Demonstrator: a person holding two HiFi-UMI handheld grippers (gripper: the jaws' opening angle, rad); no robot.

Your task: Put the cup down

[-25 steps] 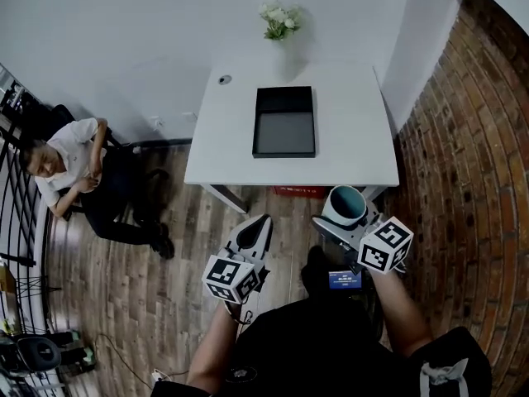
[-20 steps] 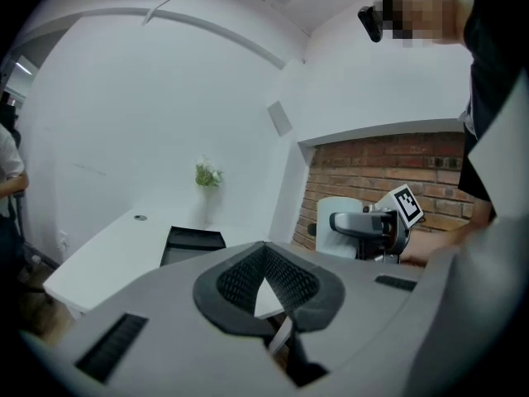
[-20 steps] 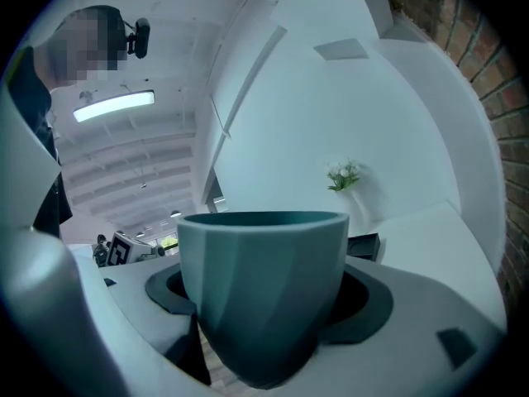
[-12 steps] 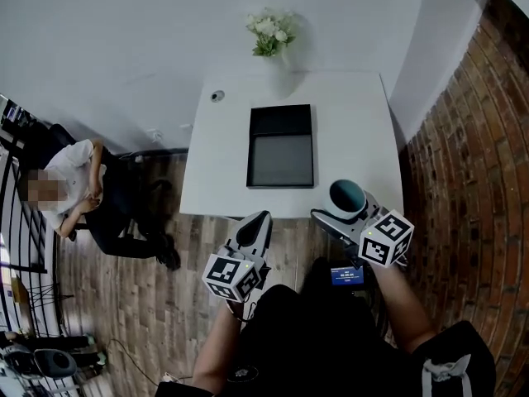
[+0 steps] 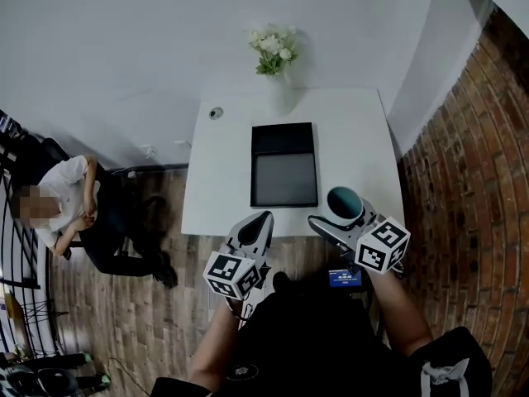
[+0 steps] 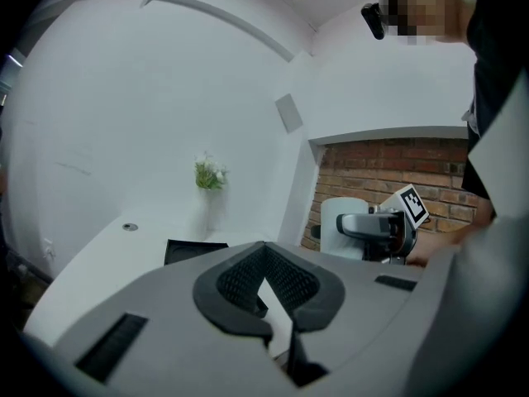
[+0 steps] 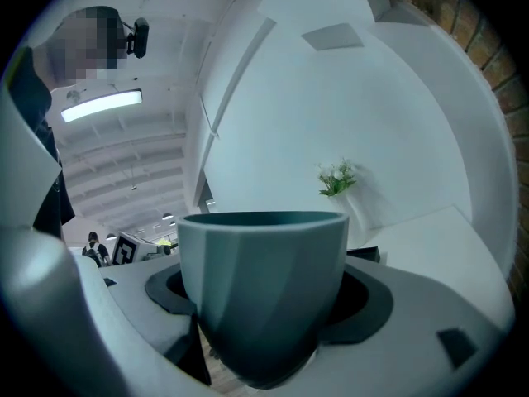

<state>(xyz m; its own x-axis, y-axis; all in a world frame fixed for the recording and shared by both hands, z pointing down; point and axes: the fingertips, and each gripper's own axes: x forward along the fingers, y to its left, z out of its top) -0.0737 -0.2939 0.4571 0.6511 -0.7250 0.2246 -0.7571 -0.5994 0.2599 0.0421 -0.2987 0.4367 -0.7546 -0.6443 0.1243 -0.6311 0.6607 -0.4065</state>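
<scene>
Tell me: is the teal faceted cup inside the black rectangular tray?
No, the teal faceted cup is clamped in the right hand-held gripper, outside the black rectangular tray.

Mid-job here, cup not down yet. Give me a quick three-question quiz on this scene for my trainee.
1. True or false: the left gripper holds the cup.
2. Where does the black tray lie? A) in the middle of the white table; B) on the floor; C) between a gripper's jaws.
3. Fill the gap: at the table's far edge, against the wall, stand white ____.

Key
1. False: the right gripper is shut on it; the left one is shut and empty.
2. A.
3. flowers.
</scene>
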